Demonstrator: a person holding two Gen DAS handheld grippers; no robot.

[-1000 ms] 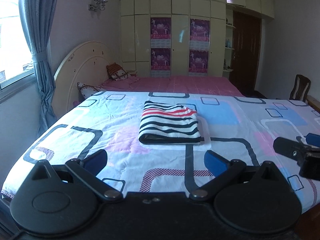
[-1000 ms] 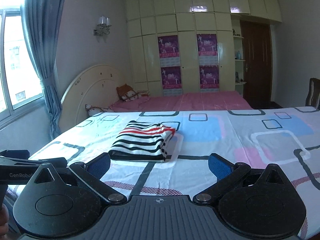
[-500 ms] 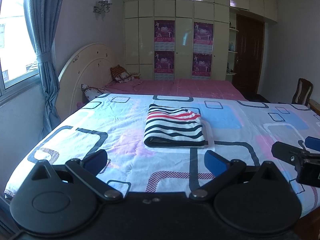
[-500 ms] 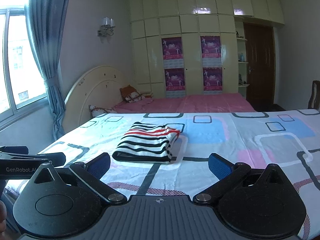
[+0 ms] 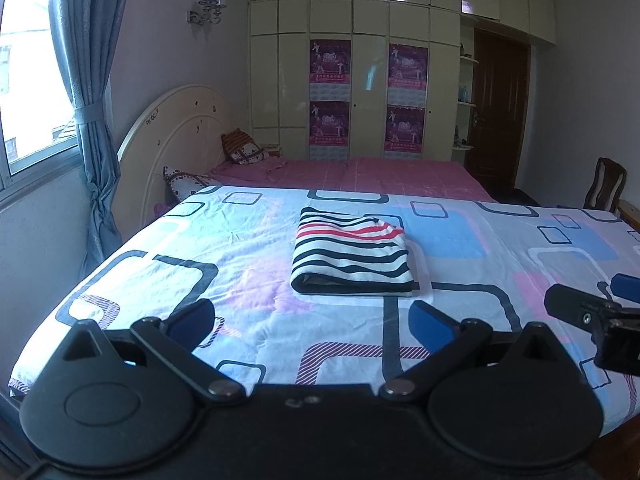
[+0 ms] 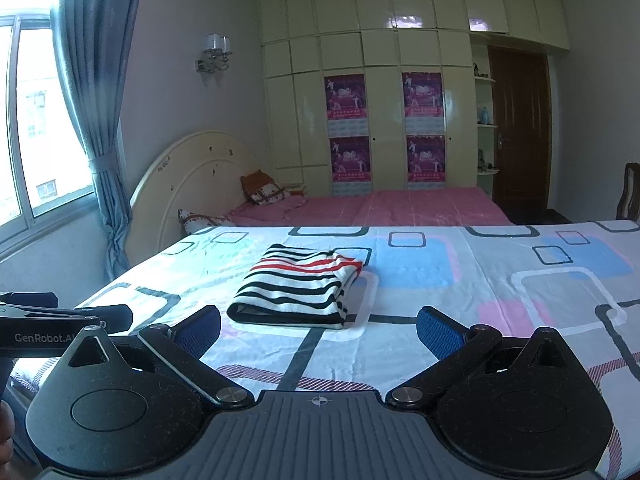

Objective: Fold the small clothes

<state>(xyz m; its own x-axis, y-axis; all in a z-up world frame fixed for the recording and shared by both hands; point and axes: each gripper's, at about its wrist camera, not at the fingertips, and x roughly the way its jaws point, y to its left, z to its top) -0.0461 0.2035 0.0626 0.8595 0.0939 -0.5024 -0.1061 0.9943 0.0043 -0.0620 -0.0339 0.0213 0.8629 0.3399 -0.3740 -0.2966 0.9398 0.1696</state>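
Striped garment folded flat on bedspread. Left gripper and right gripper released, empty, held apart from garment.

We see a bed under a patterned sheet of squares; one folded striped shirt lies flat mid-bed, fold toward the near edge, well clear of all corners.

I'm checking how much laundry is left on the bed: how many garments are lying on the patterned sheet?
1: a folded striped top lies mid-sheet on the patterned sheet, ahead of both grippers. No other garment shows; the bed's near edge is hidden behind the grippers.
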